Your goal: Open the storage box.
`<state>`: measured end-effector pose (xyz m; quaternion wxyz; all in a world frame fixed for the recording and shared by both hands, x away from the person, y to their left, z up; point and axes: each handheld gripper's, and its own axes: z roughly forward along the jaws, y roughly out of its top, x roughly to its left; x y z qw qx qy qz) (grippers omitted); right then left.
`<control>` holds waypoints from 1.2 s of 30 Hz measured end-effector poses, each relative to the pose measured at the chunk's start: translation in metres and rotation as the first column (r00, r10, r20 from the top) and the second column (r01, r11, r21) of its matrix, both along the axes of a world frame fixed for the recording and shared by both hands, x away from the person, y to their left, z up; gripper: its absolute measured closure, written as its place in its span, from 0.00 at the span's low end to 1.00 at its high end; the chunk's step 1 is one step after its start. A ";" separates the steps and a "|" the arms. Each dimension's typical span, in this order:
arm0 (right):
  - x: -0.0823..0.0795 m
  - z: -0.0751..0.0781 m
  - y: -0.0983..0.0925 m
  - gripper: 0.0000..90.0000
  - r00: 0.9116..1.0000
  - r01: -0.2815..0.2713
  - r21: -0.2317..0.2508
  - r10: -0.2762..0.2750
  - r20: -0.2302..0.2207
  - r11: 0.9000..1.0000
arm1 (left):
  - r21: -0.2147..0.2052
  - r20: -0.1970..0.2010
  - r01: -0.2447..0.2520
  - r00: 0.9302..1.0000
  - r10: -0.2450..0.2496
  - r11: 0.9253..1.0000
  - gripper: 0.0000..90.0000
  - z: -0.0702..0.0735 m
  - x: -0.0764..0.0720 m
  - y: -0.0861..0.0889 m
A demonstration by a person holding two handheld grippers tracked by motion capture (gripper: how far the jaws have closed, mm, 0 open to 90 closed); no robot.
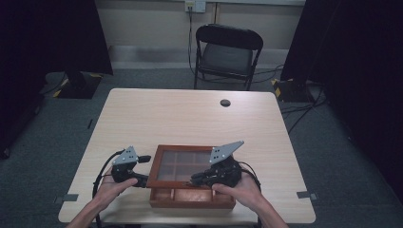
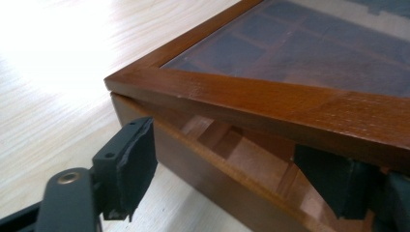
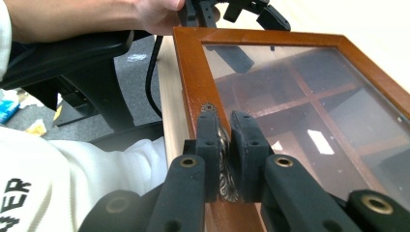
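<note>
High view: the wooden compartment box (image 1: pixel 192 192) is sitting at the table's near edge, glass lid (image 1: pixel 183 164) half raised

Left gripper view: the left gripper (image 2: pixel 241 169), jaws apart, is straddling the box wall; brace it there

Right gripper view: the right gripper (image 3: pixel 225 145) is pinching the lid's metal clasp (image 3: pixel 223 166); lift slowly

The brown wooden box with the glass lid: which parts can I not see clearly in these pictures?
- Brown wooden box, high view: the glass lid and right gripper cover most compartments.
- Metal clasp, right gripper view: jaws hide its shape.
- Left gripper, left gripper view: one pad sits under the lid frame, cut by the edge.
</note>
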<state>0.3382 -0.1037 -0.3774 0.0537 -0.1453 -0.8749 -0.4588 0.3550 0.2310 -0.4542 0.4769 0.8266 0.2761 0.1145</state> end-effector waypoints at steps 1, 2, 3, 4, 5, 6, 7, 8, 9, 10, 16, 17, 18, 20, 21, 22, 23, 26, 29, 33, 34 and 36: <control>0.000 0.000 -0.001 0.87 1.000 0.007 0.010 -0.007 0.001 1.000 | 0.008 0.002 -0.002 1.000 0.002 1.000 0.23 0.000 0.000 0.000; 0.000 0.001 -0.003 0.79 1.000 0.012 0.020 -0.012 0.002 1.000 | 0.006 -0.001 -0.004 1.000 0.004 1.000 0.22 0.000 0.001 0.000; 0.000 0.002 -0.005 0.78 1.000 0.022 0.033 -0.022 0.001 0.999 | 0.008 0.001 -0.002 1.000 0.002 1.000 0.22 0.000 0.001 0.001; 0.000 0.003 -0.007 0.78 1.000 0.030 0.040 -0.031 0.004 0.999 | -0.001 -0.002 -0.003 1.000 0.003 1.000 0.23 0.000 0.001 0.000; 0.001 0.003 -0.010 0.78 0.999 0.039 0.046 -0.039 0.006 0.998 | -0.003 -0.001 -0.003 1.000 0.003 1.000 0.23 0.000 0.001 0.000; 0.002 0.003 -0.012 0.75 0.999 0.049 0.054 -0.050 0.003 0.997 | -0.010 -0.003 -0.008 1.000 0.008 1.000 0.23 0.001 0.000 0.000; 0.002 0.003 -0.014 0.72 0.998 0.062 0.053 -0.063 0.000 0.997 | -0.012 0.003 -0.006 1.000 0.006 1.000 0.23 0.001 0.000 0.000; 0.002 0.003 -0.016 0.71 0.997 0.072 0.055 -0.072 0.002 0.996 | -0.006 0.002 -0.007 1.000 0.007 1.000 0.23 0.002 0.000 -0.001; 0.002 0.003 -0.018 0.69 0.997 0.076 0.059 -0.076 0.003 0.995 | -0.008 0.003 -0.005 1.000 0.005 1.000 0.23 0.002 -0.001 -0.001; 0.001 0.003 -0.019 0.65 0.996 0.086 0.060 -0.086 0.010 0.995 | -0.011 0.002 -0.008 1.000 0.008 1.000 0.24 0.002 0.000 -0.001; 0.002 0.004 -0.030 0.51 0.991 0.133 0.069 -0.135 0.012 0.989 | -0.034 0.018 -0.014 1.000 0.015 0.999 0.23 0.008 0.000 0.000; 0.003 0.004 -0.032 0.49 0.990 0.141 0.070 -0.142 0.012 0.988 | -0.031 0.027 -0.018 0.999 0.018 0.999 0.23 0.010 0.000 0.000; 0.003 0.004 -0.034 0.47 0.989 0.146 0.072 -0.148 0.014 0.987 | -0.032 0.025 -0.032 0.999 0.033 0.999 0.24 0.011 -0.001 0.000; 0.003 0.004 -0.037 0.42 0.987 0.156 0.084 -0.157 0.016 0.984 | -0.044 0.027 -0.029 0.999 0.030 0.999 0.24 0.012 -0.002 -0.001; 0.003 0.004 -0.038 0.38 0.986 0.162 0.083 -0.164 0.018 0.983 | -0.042 0.029 -0.030 0.999 0.031 0.999 0.24 0.013 -0.002 -0.001; 0.003 0.004 -0.039 0.35 0.987 0.160 0.081 -0.162 0.015 0.984 | -0.045 0.034 -0.029 0.999 0.030 0.999 0.24 0.013 -0.002 -0.001; 0.003 0.003 -0.040 0.32 0.988 0.155 0.085 -0.157 0.012 0.984 | -0.051 0.031 -0.028 0.999 0.030 0.998 0.25 0.015 -0.002 0.000; 0.003 0.002 -0.042 0.28 0.987 0.155 0.092 -0.158 0.019 0.984 | -0.074 0.033 -0.019 0.999 0.022 0.997 0.25 0.017 -0.002 -0.001; 0.004 0.001 -0.042 0.27 0.986 0.162 0.082 -0.164 0.021 0.983 | -0.080 0.035 -0.008 0.999 0.011 0.997 0.25 0.020 -0.002 -0.002; 0.005 0.001 -0.044 0.23 0.982 0.183 0.088 -0.187 0.034 0.979 | -0.088 0.041 -0.008 0.999 0.012 0.996 0.25 0.023 -0.002 -0.003; 0.004 0.002 -0.045 0.23 0.981 0.186 0.084 -0.190 0.049 0.979 | -0.096 0.039 -0.010 0.999 0.014 0.995 0.25 0.023 -0.002 -0.004; 0.004 0.002 -0.048 0.23 0.979 0.189 0.097 -0.196 0.064 0.977 | -0.101 0.047 -0.013 0.999 0.018 0.995 0.27 0.024 -0.002 -0.004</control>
